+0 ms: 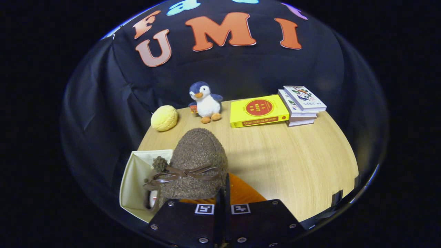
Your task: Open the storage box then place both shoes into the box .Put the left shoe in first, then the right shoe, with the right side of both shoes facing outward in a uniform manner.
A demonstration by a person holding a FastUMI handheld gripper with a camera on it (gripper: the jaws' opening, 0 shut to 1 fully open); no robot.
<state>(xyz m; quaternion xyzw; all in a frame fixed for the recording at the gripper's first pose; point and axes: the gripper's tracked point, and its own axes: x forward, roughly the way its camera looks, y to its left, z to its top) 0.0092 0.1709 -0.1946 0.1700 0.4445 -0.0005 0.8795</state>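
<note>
Gripping shoe (198, 162) over box (135, 179) rim, jaws closed.

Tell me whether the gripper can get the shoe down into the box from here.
Probably yes. The gripper, its fingers shut on the brown shoe, holds it above the open cream box. Another shoe's tip already sits inside, which may crowd the drop.

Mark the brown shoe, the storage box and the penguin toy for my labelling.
brown shoe (198, 155), gripper view, fuzzy toe.
storage box (136, 179), gripper view, cream inner wall.
penguin toy (207, 103), gripper view, white belly.
</note>
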